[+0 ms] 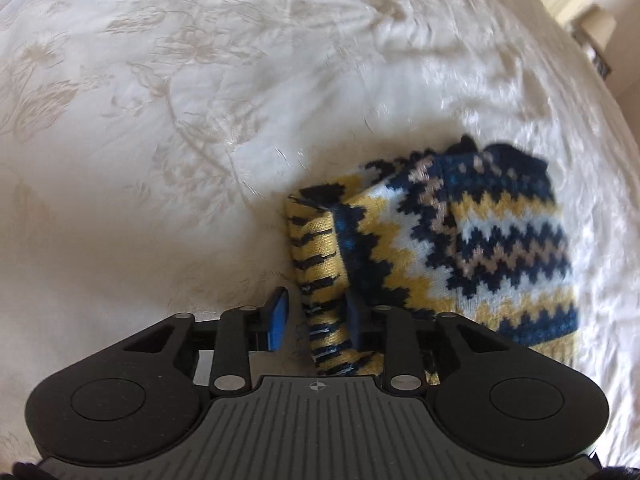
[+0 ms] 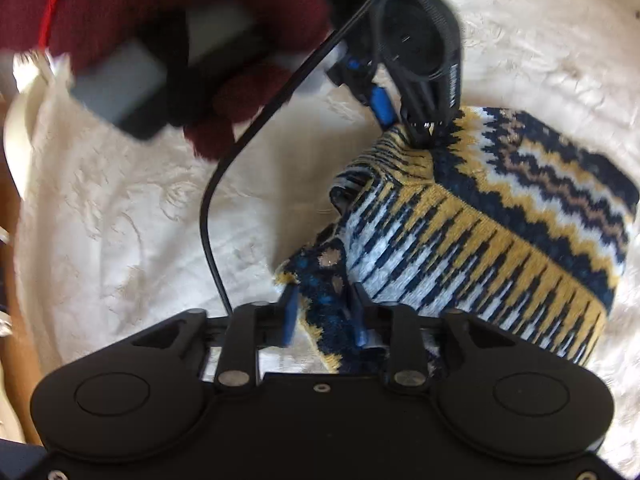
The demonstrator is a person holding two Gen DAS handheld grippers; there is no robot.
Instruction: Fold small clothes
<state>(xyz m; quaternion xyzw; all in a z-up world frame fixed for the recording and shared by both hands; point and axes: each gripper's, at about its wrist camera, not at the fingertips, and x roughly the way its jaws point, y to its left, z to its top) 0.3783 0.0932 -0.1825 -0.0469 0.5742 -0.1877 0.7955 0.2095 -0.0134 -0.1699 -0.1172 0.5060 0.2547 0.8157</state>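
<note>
A small knitted garment [image 1: 460, 236] with navy, yellow, white and tan zigzags lies on a white bedspread [image 1: 160, 120], partly doubled over. In the left wrist view my left gripper [image 1: 318, 322] stands with its jaws apart around the garment's yellow-and-navy ribbed edge [image 1: 320, 264]; the left pad is clear of the knit. In the right wrist view my right gripper [image 2: 322, 318] has its jaws part-open around a navy corner of the garment [image 2: 480, 216]. The left gripper also shows in the right wrist view [image 2: 400, 116], at the garment's far edge.
A hand in a dark red glove [image 2: 200, 40] holds the left gripper, and a black cable [image 2: 212, 208] hangs from it over the bedspread. A pale wall corner and dark objects [image 1: 592, 36] lie past the bed's far right edge.
</note>
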